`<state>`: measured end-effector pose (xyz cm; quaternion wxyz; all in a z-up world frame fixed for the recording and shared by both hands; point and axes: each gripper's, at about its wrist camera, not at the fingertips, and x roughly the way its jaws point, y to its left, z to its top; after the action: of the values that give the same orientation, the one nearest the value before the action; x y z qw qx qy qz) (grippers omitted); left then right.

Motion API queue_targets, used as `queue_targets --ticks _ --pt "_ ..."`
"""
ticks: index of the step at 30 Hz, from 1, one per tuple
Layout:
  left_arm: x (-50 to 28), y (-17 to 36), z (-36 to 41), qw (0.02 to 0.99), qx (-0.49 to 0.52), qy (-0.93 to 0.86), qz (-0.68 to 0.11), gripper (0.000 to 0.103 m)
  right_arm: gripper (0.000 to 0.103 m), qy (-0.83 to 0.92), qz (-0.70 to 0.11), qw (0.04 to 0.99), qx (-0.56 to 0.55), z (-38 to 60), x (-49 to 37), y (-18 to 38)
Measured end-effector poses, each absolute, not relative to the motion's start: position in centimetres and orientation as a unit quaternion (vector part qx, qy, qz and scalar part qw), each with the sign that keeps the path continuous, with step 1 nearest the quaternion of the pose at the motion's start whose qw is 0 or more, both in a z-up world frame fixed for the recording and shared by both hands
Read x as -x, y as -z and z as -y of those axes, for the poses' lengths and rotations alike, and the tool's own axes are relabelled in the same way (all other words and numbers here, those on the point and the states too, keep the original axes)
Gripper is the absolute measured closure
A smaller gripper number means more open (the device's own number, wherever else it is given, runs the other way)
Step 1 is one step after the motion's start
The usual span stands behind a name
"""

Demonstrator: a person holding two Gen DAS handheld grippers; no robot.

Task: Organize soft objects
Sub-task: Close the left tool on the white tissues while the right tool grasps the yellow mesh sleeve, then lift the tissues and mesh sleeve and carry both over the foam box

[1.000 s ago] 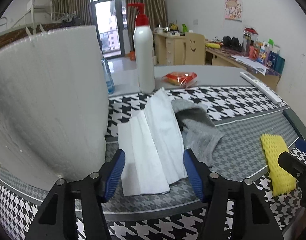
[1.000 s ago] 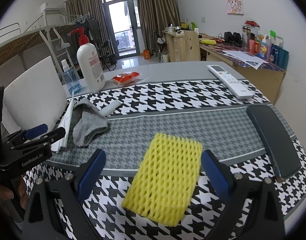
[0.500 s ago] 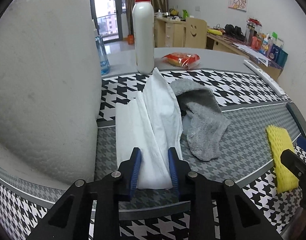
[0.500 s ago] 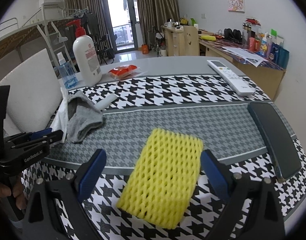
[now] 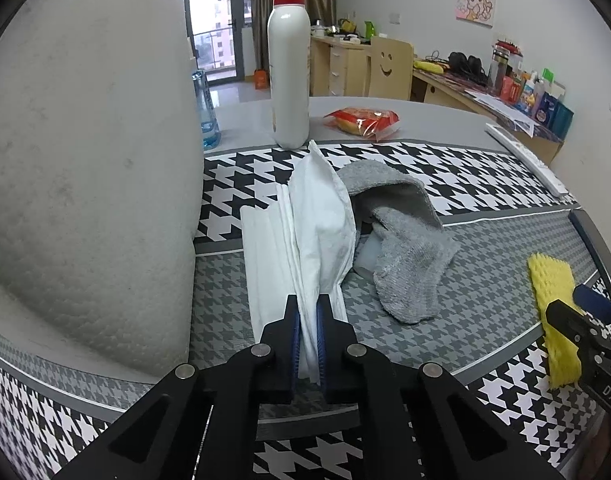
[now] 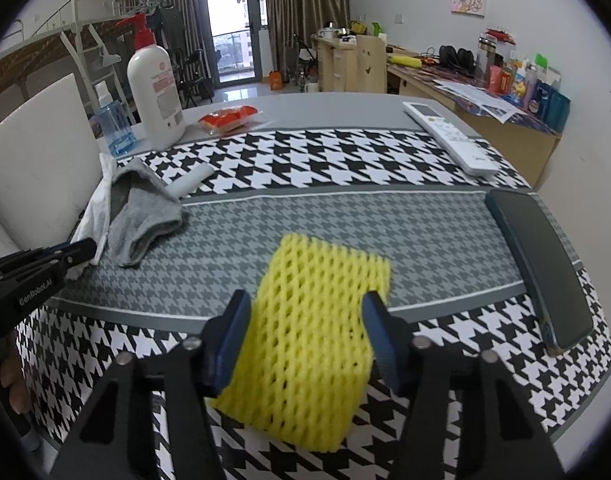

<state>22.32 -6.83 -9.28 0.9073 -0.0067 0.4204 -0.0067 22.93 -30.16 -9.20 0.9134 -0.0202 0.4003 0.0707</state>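
So far, not much of the tidy-up is done. The soft things are spread over the black & white checked tablecloth (image 6: 345,148), not yet put in one spot.

The folded white paper tissue stack (image 5: 305,240) is pinched at its near edge by the left gripper (image 5: 308,320); the jaws are pressed nearly together w/ the tissue squeezed between. The tissue is bunched up there but mostly lies on the cloth, beside the big white paper towel roll (image 5: 85,160). The floppy grey knit sock (image 5: 409,252) lies just beside the tissue, touching it, and is not held.

The yellow foam net sleeve (image 6: 317,344) lies near the front edge of the table. The right gripper (image 6: 305,336) is set around it & its jaws are closing, w/ the sleeve between. The blue pads look to be at the sleeve's sides, so it is prob. just gripped, not lifted.

Left to do, it seems: lift both things, pick a place, then the sock.

Hard to see: a small white roll-like thing (image 6: 189,180) is partly hidden by the sock, so what it is can't be told. No box or basket is seen. The person is cut off, only a bit of hand (image 6: 9,380) at the left edge of the right view.
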Motion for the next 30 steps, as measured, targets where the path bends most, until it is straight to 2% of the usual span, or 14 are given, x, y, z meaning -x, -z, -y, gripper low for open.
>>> queue_targets --ticks 3,6,9,10,30 --pt "-22.2 9.1 6.8 0.909 0.011 0.007 -0.417 0.097 0.056 -0.068 -0.401 0.913 0.022 30.3 -22.8 9.2" --pt "-22.1 8.9 6.5 0.91 0.019 0.004 -0.414 0.098 0.072 -0.072 -0.401 0.913 0.02 30.3 -22.5 9.1" --pt "-21.7 8.6 6.6 0.913 0.021 0.014 -0.408 0.098 0.082 -0.075 -0.402 0.913 0.008 30.5 -22.5 9.0" --pt "-21.6 8.5 6.6 0.914 0.023 0.018 -0.405 0.098 0.089 -0.074 -0.402 0.913 0.003 30.7 -22.5 8.9" --pt "-17.9 3.9 6.3 0.947 0.006 0.05 -0.317 0.098 0.091 -0.079 -0.353 0.932 -0.022 31.3 -20.2 5.5"
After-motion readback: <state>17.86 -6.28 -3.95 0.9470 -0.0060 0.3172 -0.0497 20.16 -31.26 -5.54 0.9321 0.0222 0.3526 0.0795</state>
